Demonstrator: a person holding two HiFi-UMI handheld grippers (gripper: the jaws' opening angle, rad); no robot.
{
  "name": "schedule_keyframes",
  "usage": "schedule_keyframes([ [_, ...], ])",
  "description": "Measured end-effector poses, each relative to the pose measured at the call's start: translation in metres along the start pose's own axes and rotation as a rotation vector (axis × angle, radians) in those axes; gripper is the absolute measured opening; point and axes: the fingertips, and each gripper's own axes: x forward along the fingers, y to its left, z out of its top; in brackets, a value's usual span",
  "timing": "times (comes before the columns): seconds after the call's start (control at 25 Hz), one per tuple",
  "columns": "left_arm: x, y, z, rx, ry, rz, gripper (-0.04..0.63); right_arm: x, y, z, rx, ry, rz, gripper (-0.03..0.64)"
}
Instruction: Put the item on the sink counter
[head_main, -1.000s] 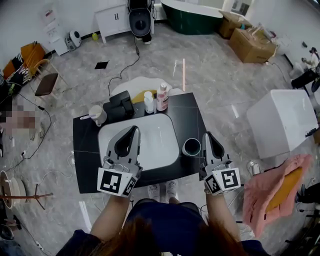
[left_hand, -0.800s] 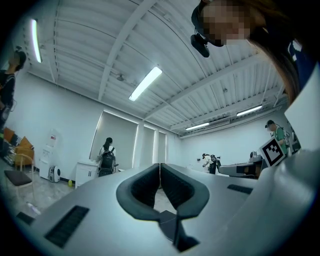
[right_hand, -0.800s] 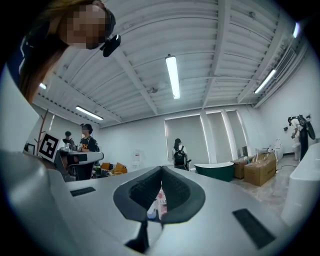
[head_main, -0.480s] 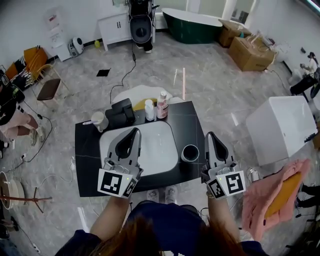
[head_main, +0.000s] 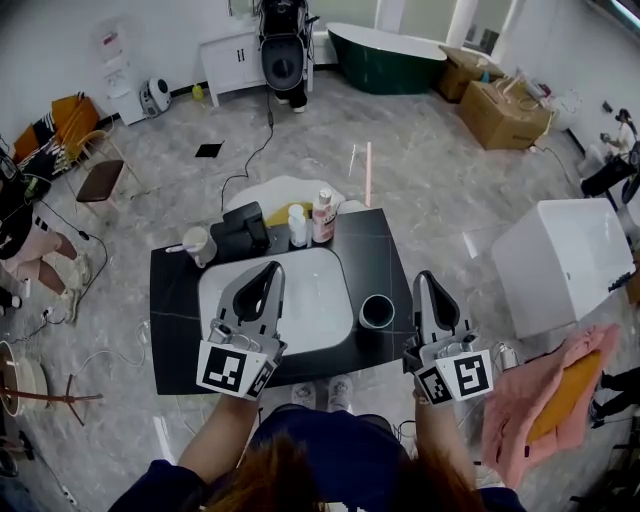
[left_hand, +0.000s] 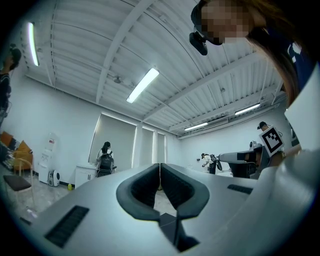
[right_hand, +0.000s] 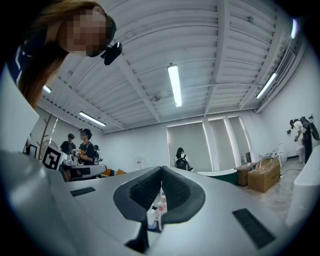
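Observation:
A black sink counter (head_main: 380, 250) with a white basin (head_main: 315, 285) stands below me. A dark grey cup (head_main: 377, 312) stands upright on the counter's right part. My left gripper (head_main: 269, 269) hovers over the basin's left side, shut and empty; its pads meet in the left gripper view (left_hand: 160, 166). My right gripper (head_main: 424, 279) hangs just off the counter's right edge, right of the cup, shut with nothing held (right_hand: 161, 169). A white bottle (head_main: 298, 225) and a pink bottle (head_main: 323, 214) stand at the counter's back; both show low between the right jaws (right_hand: 155, 215).
A black box (head_main: 240, 228) and a white cup with a toothbrush (head_main: 198, 243) sit at the counter's back left. A white cabinet (head_main: 560, 262) and a pink cloth (head_main: 545, 395) are to the right. A chair (head_main: 98, 178), floor cables and a person (head_main: 20, 235) are at the left.
Both grippers have drifted a little toward me, the right one slightly further right. The view has tilted up a bit. The cup and bottles stay where they were.

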Motion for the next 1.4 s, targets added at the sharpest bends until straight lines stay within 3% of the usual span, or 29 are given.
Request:
schedule_keyframes([
  [0.48,0.009,-0.018,0.0,-0.008,-0.013,-0.021,0.023,-0.006,-0.004,0.002,0.01,0.017,0.023,0.017],
  [1.4,0.012,-0.01,-0.005,-0.008,-0.007,-0.014,0.023,0.001,-0.002,-0.003,0.016,0.012,0.027,0.017],
])
